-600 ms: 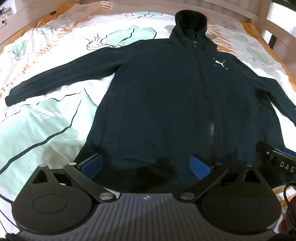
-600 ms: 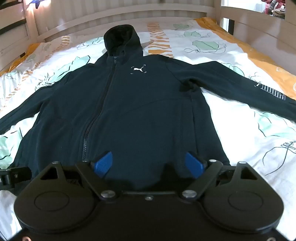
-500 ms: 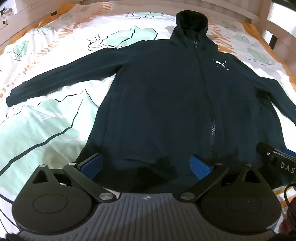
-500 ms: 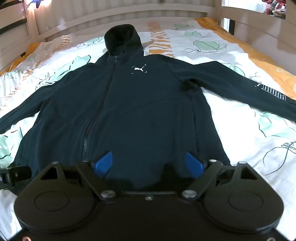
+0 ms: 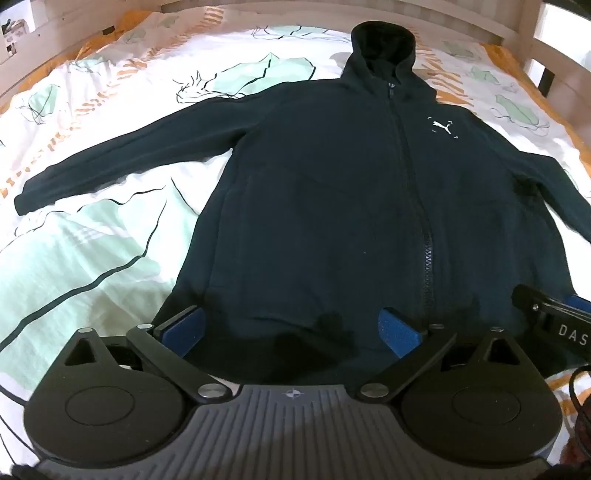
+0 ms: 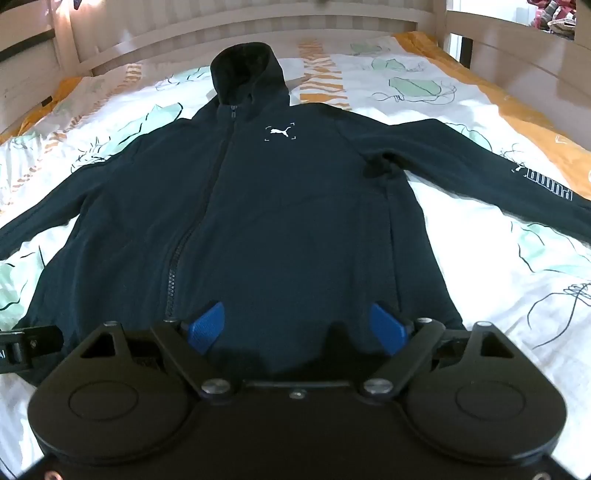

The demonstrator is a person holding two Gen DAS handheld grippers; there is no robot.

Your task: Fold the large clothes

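Note:
A dark navy zip hoodie [image 5: 351,206] [image 6: 266,221] lies flat and face up on the bed, hood toward the headboard, both sleeves spread out sideways. My left gripper [image 5: 291,328] hovers over the hem, left of the zip, its blue pads wide apart and nothing between them. My right gripper [image 6: 297,325] hangs over the hem to the right of the zip, open too. Each gripper's tip shows at the edge of the other's view: the right gripper [image 5: 550,317] and the left gripper [image 6: 26,345].
The bed sheet [image 5: 92,251] is white with green leaf prints and orange edging. A wooden headboard [image 6: 258,22] closes the far end and wooden rails [image 6: 517,55] run along the side. A dark cable [image 5: 574,391] curls at the lower right.
Both views have barely shifted; the hoodie sits a touch lower in the left wrist view. Neither gripper has changed its opening.

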